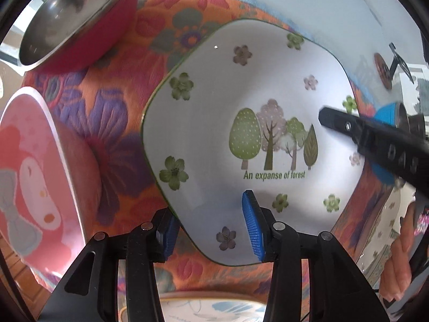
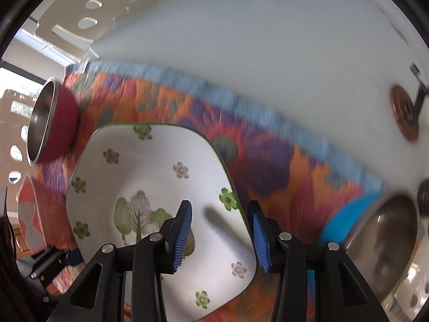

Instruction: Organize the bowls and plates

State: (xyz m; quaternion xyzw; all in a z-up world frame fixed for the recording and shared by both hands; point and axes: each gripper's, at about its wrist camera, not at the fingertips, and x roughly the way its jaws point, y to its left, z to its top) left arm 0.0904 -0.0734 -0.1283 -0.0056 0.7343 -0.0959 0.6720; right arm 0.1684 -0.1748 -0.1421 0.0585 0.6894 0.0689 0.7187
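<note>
A white square plate with painted trees and flowers (image 1: 214,123) lies on the flowered cloth; it also shows in the right wrist view (image 2: 150,177). My left gripper (image 1: 211,228) is open, its jaws straddling the plate's near rim. My right gripper (image 2: 222,238) is open, its jaws straddling the plate's right rim; one of its fingers (image 1: 375,136) reaches over the plate in the left view. A red steel bowl (image 1: 77,18) stands at the far left, also seen from the right wrist (image 2: 51,126). A pink cartoon bowl (image 1: 34,177) sits left.
A blue steel bowl (image 2: 375,244) sits right of the plate. Another patterned plate (image 1: 203,308) lies at the near edge. The cloth (image 2: 281,155) ends at a blue border by a white wall (image 2: 268,40). A round brown object (image 2: 405,112) is on the wall.
</note>
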